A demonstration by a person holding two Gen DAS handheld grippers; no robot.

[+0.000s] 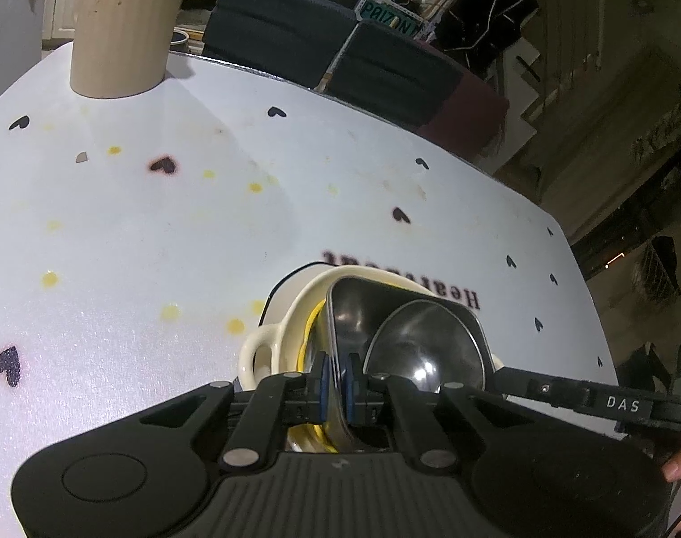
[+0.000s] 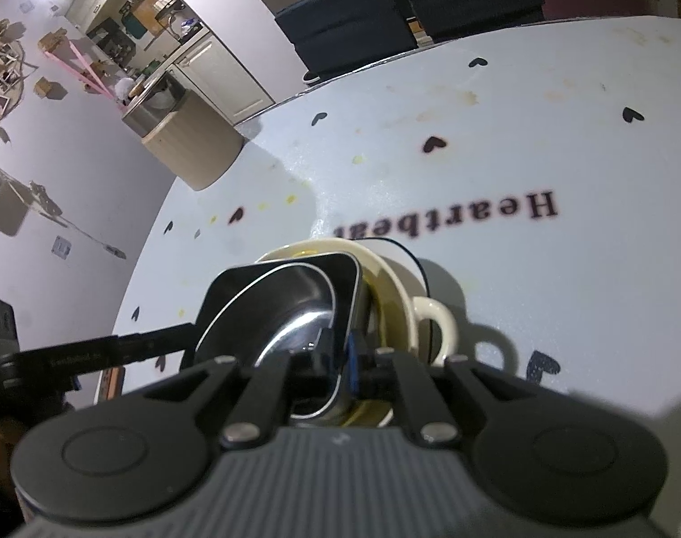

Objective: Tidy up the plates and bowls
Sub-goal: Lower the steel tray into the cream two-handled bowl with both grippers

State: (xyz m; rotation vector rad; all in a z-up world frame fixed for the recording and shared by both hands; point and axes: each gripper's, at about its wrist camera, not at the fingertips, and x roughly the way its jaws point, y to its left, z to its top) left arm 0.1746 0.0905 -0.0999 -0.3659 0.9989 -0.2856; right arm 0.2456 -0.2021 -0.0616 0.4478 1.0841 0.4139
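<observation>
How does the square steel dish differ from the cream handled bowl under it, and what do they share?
The steel dish is shiny metal with rounded square corners; the cream bowl is matte ceramic and round. The steel dish has no handles; the cream bowl has loop handles. The steel dish is pinched on opposite rims by the left claw and right claw; the cream bowl is ungripped. Both are nested in one stack.
</observation>
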